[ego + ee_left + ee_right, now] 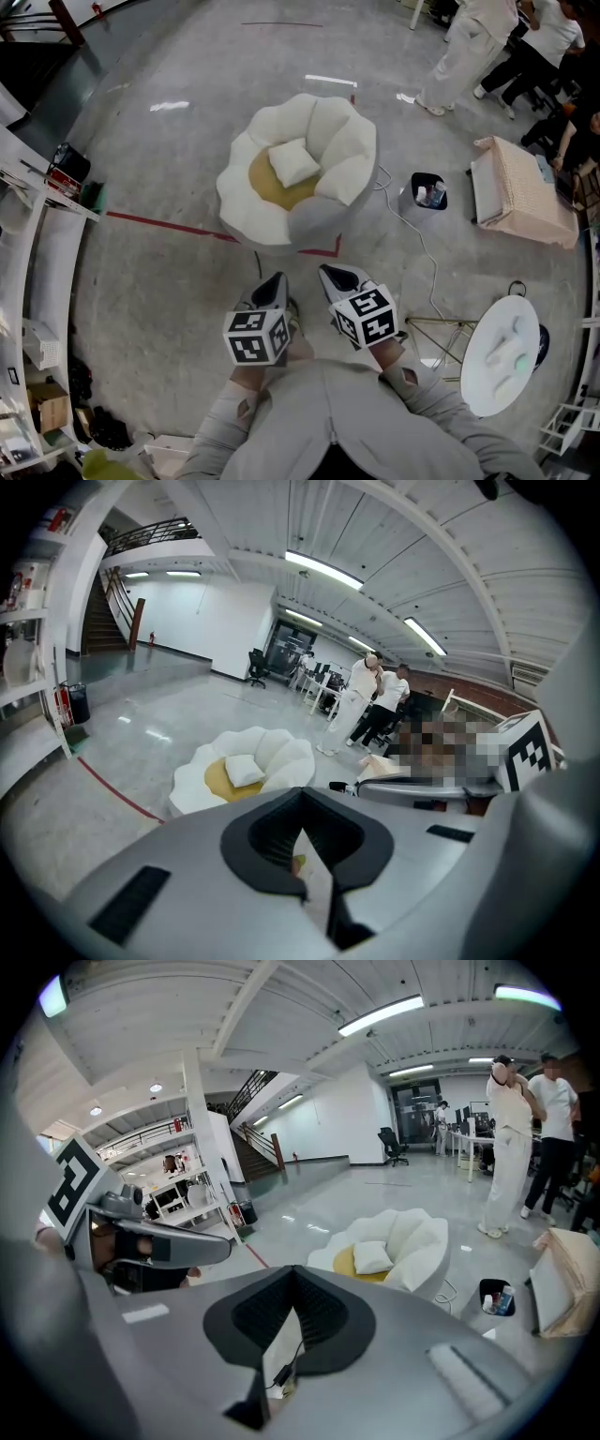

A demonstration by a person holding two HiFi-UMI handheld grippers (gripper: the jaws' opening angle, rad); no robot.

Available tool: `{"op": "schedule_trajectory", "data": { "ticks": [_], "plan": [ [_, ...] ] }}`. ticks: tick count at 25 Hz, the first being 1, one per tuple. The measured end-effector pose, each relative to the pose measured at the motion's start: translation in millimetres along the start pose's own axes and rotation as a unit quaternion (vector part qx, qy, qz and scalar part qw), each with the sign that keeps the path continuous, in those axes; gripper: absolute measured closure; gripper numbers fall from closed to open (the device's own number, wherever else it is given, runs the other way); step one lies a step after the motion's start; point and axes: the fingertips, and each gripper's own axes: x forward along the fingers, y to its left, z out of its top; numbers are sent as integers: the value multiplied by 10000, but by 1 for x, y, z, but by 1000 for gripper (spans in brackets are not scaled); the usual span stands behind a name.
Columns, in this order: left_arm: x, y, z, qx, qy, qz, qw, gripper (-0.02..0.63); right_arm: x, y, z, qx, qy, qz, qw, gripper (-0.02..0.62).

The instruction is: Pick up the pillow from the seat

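Note:
A white square pillow lies on the yellow seat of a white petal-shaped armchair in the middle of the concrete floor. Both grippers are held close to my body, well short of the chair and pointing toward it. My left gripper has its jaws together with nothing between them. My right gripper is beside it, also shut and empty. The left gripper view shows the pillow far ahead above the closed tips. In the right gripper view the pillow sits beyond the closed tips.
A black bin with bottles stands right of the chair, with a cable trailing over the floor. A round white side table is at my right, a beige covered block farther back. People stand at upper right. Shelving lines the left.

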Motion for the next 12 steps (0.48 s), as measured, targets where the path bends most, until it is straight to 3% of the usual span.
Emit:
{"op": "schedule_trajectory", "data": {
  "ticks": [12],
  "plan": [
    [43, 64, 53, -79, 131, -66, 9999, 601, 73, -16, 54, 95, 0, -134, 9999, 596]
  ]
}}
